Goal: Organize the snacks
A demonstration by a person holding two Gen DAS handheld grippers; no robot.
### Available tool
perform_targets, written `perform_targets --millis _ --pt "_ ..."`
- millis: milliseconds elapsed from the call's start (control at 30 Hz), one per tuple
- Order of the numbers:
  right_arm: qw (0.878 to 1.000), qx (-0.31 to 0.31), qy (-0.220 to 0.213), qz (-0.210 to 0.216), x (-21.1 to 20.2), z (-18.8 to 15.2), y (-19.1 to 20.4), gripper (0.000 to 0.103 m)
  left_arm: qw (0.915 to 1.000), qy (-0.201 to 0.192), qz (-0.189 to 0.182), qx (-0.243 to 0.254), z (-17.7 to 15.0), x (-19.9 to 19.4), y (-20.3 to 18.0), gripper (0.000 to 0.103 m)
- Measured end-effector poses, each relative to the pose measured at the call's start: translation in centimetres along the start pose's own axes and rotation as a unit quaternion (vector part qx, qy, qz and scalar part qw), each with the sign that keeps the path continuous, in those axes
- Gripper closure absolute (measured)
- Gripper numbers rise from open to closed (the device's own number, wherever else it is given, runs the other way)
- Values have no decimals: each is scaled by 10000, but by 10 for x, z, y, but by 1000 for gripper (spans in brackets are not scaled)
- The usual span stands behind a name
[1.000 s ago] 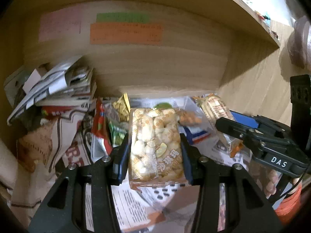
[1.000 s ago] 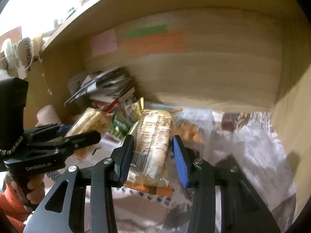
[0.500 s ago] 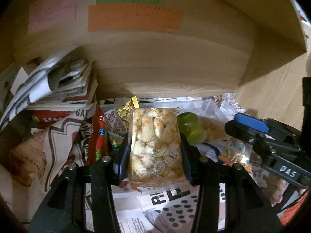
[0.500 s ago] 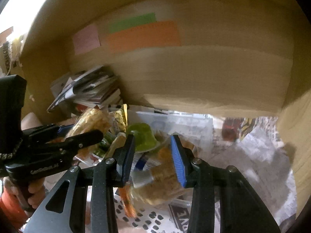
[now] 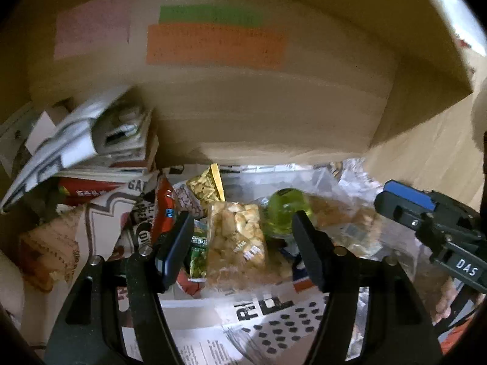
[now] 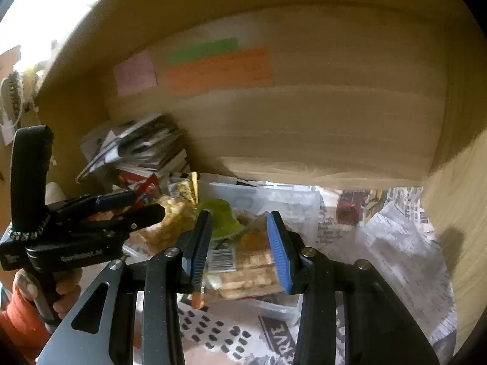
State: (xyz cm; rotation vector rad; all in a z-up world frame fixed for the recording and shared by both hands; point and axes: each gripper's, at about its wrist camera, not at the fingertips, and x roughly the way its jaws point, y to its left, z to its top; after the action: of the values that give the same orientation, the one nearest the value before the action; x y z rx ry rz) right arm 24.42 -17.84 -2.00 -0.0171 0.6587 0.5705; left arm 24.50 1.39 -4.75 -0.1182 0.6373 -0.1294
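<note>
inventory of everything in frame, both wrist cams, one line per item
nut snack pack: 1, clear with tan pieces, lying between the open left claw's fingers, apparently released
cracker pack: 1, clear with barcode label, between the right claw's fingers; contact unclear
green jelly cup: 1, green, behind the packs
yellow snack packet: 1, yellow, upright at the back
red snack packet: 1, red, left of the nut pack
clear plastic bin: 1, transparent, around the snacks
magazine stack: 1 pile, white and grey, back left
newspaper: several sheets, lining the shelf floor
sticky notes: 3, pink, green, orange, on the back wall
left claw: 1, black, open
right claw: 1, black with blue pads, open
</note>
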Motion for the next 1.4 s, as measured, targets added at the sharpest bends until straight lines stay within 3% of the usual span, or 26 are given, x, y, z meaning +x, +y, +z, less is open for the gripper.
perform_targets --millis 367,500,667,800,933,1400 --pt "9965 -193 -814 -2 -75 6 26 53 9934 -1125 -47 214 -5 -107 -17 37" --pt "9934 -239 -1123 -79 -103 2 35 34 9886 -1482 -19 248 -13 -142 -21 17" --pt "9896 -307 -1386 -213 -125 -3 47 16 9823 -1842 112 316 -26 -171 -28 5" --pt "9889 -282 -1440 -233 -135 -8 51 15 9788 -2013 223 297 -34 -185 -32 1" --pt "9875 -281 -1522 -300 -144 -13 56 0 9775 -2073 284 278 -40 -192 -30 0" --pt "9859 -329 -1593 -382 -153 -22 62 0 9770 -2084 347 307 -48 -195 -28 0"
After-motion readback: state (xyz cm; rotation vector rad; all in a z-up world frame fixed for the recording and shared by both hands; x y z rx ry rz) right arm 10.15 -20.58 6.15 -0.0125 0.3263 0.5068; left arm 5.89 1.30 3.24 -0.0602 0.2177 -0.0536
